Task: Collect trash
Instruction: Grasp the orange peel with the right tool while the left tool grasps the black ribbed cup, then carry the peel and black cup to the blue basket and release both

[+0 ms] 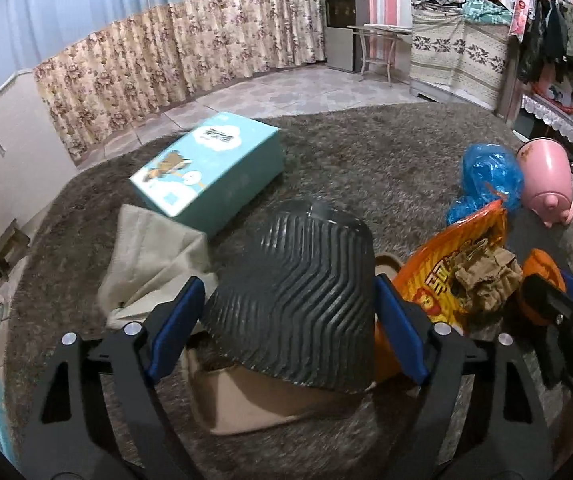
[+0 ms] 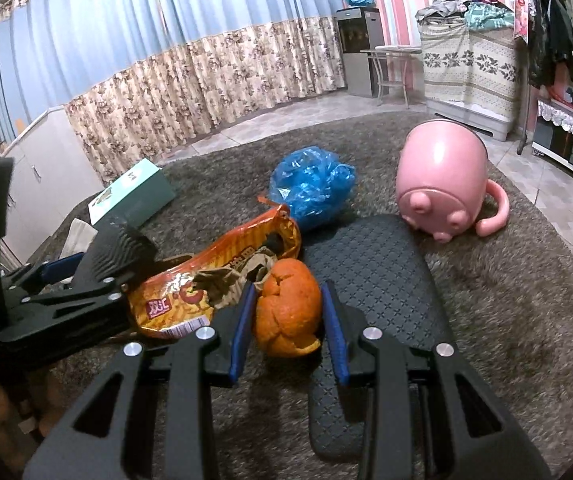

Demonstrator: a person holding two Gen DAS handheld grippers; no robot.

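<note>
The right gripper [image 2: 288,312] clamps a curled, segmented orange peel [image 2: 288,312] over the shaggy brown carpet [image 2: 506,300]. The left gripper [image 1: 288,312] stands wide around a ribbed black slipper [image 1: 298,296], pads apart from it.

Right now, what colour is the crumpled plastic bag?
Blue; the crumpled plastic bag shows best in the right wrist view.

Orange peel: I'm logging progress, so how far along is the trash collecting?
Done: nothing visibly binned. In hand: right hand-held gripper shut on the orange peel; left hand-held gripper straddles the black ribbed bin, grip unclear. Left: snack bag, blue plastic bag on the carpet.
</note>
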